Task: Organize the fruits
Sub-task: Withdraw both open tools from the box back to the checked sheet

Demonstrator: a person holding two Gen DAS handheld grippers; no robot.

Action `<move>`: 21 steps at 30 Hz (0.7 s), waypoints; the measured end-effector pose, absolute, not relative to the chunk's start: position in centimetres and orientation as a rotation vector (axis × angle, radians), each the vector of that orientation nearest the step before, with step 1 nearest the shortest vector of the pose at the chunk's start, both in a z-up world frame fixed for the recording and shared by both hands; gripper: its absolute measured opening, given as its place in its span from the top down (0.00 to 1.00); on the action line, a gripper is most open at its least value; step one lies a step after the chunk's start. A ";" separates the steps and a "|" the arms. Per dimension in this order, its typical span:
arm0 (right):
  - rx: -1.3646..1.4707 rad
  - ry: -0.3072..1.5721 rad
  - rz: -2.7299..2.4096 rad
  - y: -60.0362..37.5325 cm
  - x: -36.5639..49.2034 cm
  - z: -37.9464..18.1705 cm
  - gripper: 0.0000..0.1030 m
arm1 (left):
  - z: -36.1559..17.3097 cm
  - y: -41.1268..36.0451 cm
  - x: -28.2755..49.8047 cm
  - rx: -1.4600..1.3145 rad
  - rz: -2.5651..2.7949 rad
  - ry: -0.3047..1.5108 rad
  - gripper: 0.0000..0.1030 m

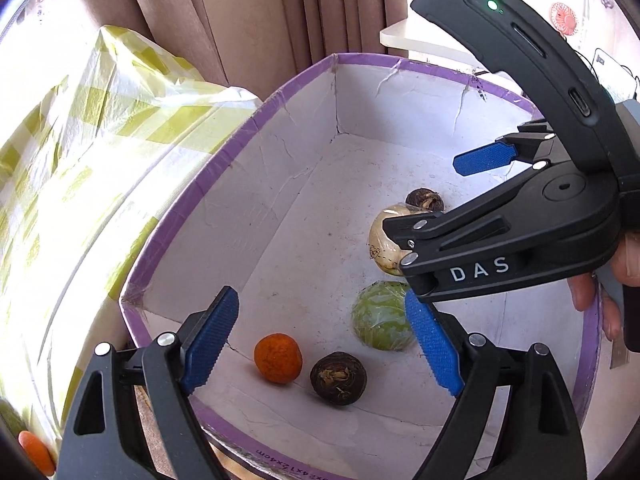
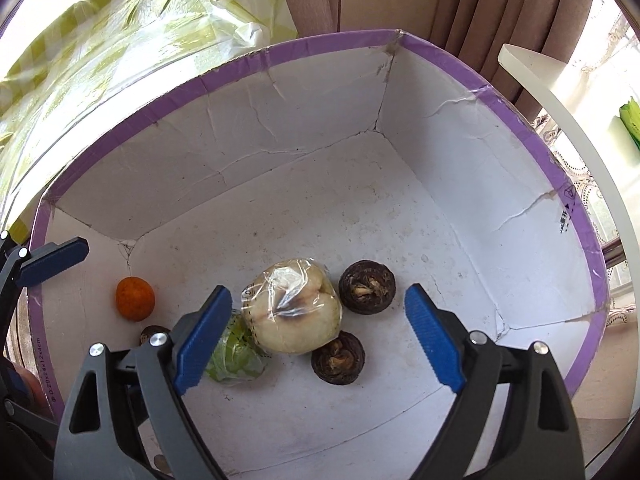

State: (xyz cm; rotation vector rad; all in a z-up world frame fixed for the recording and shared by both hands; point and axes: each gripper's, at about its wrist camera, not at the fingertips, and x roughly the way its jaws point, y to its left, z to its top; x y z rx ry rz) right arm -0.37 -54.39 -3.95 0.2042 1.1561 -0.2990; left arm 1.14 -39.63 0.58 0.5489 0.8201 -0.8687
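Observation:
A white cardboard box with a purple rim (image 1: 224, 160) (image 2: 320, 42) holds the fruits. Inside lie an orange tangerine (image 1: 278, 358) (image 2: 135, 299), a green wrapped fruit (image 1: 380, 316) (image 2: 236, 354), a pale wrapped fruit (image 1: 382, 240) (image 2: 294, 312) and three dark brown round fruits (image 1: 338, 378) (image 2: 367, 286) (image 2: 338, 357). My left gripper (image 1: 320, 344) is open and empty above the box's near end. My right gripper (image 2: 320, 340) is open and empty above the pale fruit; it also shows in the left wrist view (image 1: 472, 208).
A yellow-green checked plastic bag (image 1: 80, 140) (image 2: 120, 20) lies left of the box. Another orange fruit (image 1: 36, 452) lies outside the box at lower left. A curtain (image 1: 280, 12) hangs behind. A white shelf edge (image 2: 560, 92) stands to the right.

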 end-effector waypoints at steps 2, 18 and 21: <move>0.210 1.124 -0.289 -54.3 -0.6 -3.4 0.14 | 1.3 -39.0 1.1 0.510 -0.850 0.791 0.19; 0.391 0.850 -0.278 -55.8 -3.2 2.7 0.14 | 7.5 -31.4 2.9 0.255 -0.720 0.580 0.19; 0.392 0.784 -0.249 -54.8 -3.1 4.1 0.14 | 8.3 -29.3 3.8 0.200 -0.678 0.571 0.19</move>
